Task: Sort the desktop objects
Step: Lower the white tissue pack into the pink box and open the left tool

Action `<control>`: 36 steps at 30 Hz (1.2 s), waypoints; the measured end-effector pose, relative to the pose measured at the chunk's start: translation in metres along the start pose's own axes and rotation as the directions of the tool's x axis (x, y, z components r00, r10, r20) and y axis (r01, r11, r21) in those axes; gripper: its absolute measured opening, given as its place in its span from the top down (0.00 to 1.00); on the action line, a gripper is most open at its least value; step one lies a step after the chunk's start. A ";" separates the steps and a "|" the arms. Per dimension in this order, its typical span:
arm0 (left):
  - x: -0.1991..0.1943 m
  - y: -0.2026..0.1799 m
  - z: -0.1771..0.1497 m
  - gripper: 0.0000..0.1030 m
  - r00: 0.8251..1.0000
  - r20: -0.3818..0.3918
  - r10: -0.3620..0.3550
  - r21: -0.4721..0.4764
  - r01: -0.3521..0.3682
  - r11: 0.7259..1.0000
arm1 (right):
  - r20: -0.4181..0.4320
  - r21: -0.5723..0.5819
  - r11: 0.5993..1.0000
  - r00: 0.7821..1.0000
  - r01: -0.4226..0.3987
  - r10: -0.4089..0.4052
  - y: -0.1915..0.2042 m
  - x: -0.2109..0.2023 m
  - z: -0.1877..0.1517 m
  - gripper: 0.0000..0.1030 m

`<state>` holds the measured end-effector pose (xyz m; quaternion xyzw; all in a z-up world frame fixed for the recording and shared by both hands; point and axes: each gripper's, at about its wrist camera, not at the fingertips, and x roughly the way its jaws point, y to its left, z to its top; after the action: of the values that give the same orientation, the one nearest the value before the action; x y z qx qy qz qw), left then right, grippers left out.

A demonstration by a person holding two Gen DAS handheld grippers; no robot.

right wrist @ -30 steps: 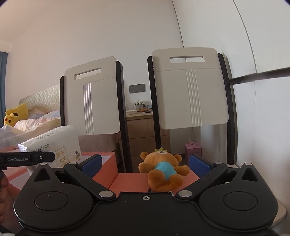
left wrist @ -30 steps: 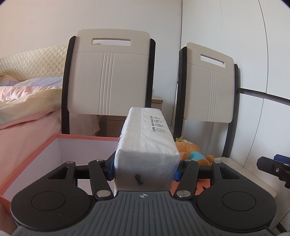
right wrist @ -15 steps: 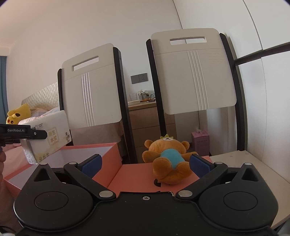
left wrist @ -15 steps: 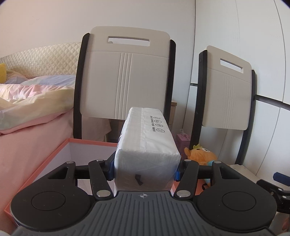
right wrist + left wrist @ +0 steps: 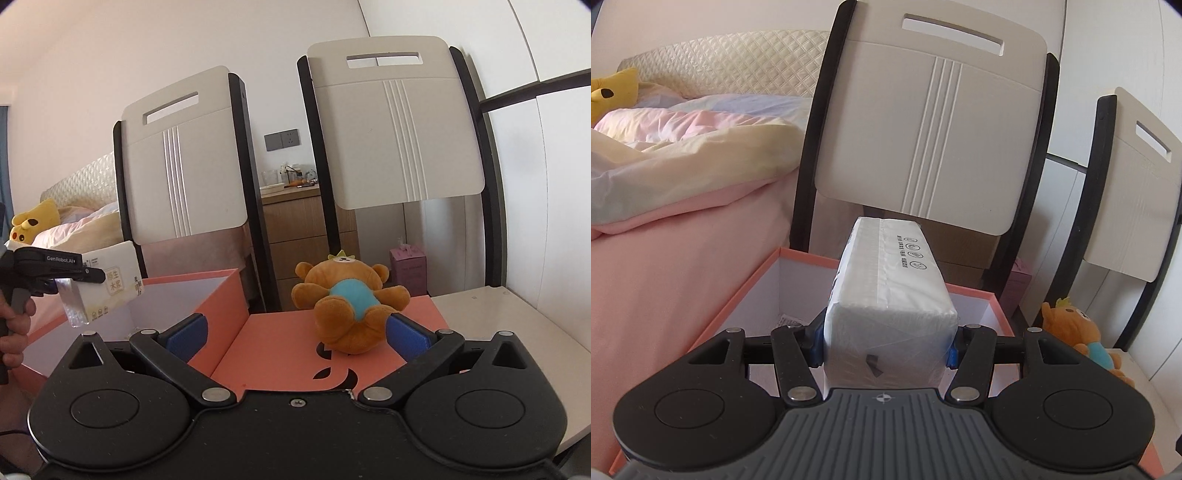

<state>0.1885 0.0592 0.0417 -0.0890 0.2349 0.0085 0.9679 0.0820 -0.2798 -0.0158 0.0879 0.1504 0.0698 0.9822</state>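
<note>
My left gripper (image 5: 882,347) is shut on a white wrapped tissue pack (image 5: 890,291), held in the air over the open salmon-pink box (image 5: 746,291) with its white inside. The right wrist view shows the same tissue pack (image 5: 107,288) and left gripper (image 5: 74,275) at the far left above the box (image 5: 218,295). An orange plush bear (image 5: 351,306) in a blue shirt lies on the flat pink lid (image 5: 280,343). My right gripper (image 5: 295,330) stands open, its blue pads on either side of the bear's near end. The bear (image 5: 1075,332) also shows at the right in the left wrist view.
Two white chair backs (image 5: 188,166) (image 5: 395,122) stand behind the table. A bed with pink bedding (image 5: 665,192) and a yellow plush (image 5: 31,221) lies to the left. A beige tabletop (image 5: 495,321) extends right of the lid. A hand (image 5: 13,325) grips the left tool.
The left gripper has swung left and tilted down with the tissue pack, now over the box. The right gripper has moved forward, so the bear now lies between its pads.
</note>
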 end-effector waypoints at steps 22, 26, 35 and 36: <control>0.008 0.001 -0.036 0.41 0.998 -0.063 0.010 0.060 -0.007 0.998 | -0.024 -0.062 0.997 0.999 -0.047 0.045 0.009 0.003 0.002 0.01; 0.010 0.002 -0.039 0.38 0.996 -0.080 0.034 0.059 -0.029 0.998 | -0.023 -0.059 0.997 0.998 -0.053 0.052 0.008 0.003 0.003 0.01; 0.006 0.003 -0.044 0.14 0.997 -0.037 0.071 0.077 -0.068 0.995 | -0.025 -0.073 0.996 0.999 -0.050 0.048 0.006 -0.001 0.002 0.01; 0.005 0.002 -0.045 0.14 0.996 -0.030 0.078 0.085 -0.075 0.994 | -0.023 -0.074 0.996 0.999 -0.049 0.048 0.006 -0.002 0.002 0.01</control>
<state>0.1724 0.0530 -0.0001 -0.0395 0.2546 0.0344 0.9656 0.0801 -0.2749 -0.0118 0.0539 0.1559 0.1002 0.9812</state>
